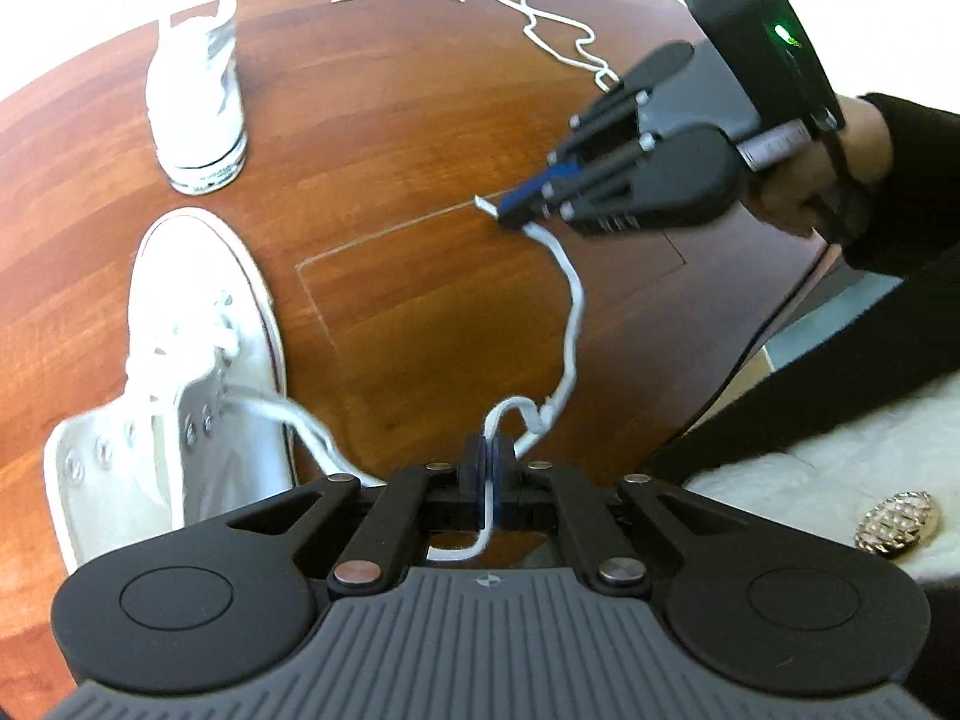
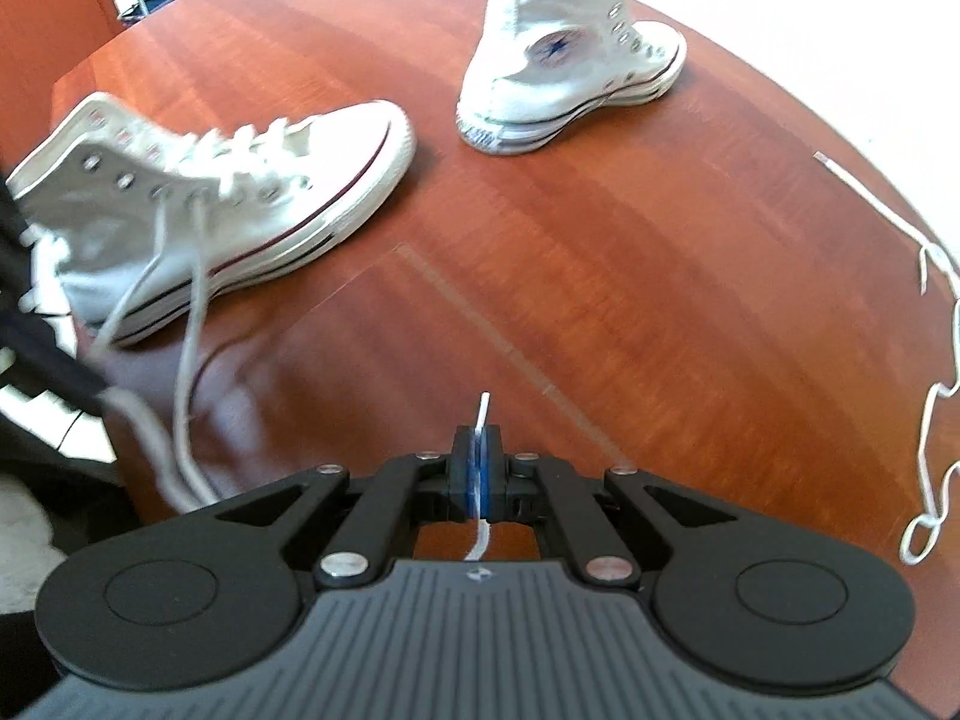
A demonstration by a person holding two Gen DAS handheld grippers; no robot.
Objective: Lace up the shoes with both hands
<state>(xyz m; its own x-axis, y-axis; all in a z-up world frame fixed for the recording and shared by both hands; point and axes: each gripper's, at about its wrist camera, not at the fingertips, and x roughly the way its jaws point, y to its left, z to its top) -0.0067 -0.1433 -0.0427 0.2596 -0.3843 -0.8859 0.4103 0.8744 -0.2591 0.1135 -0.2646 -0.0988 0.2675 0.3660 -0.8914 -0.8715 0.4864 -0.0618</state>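
Note:
A white high-top sneaker (image 1: 198, 354) lies near me on the wooden table, partly laced; it also shows at the left of the right wrist view (image 2: 198, 198). Its white lace (image 1: 570, 324) runs from the eyelets to my left gripper (image 1: 491, 450), which is shut on it, then loops on to my right gripper (image 1: 510, 210), shut on the lace close to its tip. In the right wrist view the lace tip (image 2: 483, 411) sticks out past the closed right gripper (image 2: 477, 441). A second white sneaker (image 2: 570, 72) stands farther off, without a lace; it is also the far shoe (image 1: 198, 114).
A loose white shoelace (image 1: 528, 18) lies curled at the far side of the table (image 1: 420, 138), also along the right edge (image 2: 936, 408). A person's hand and black sleeve (image 1: 888, 192) hold the right gripper. A white furry surface with a gold ornament (image 1: 897, 525) lies beyond the table's right edge.

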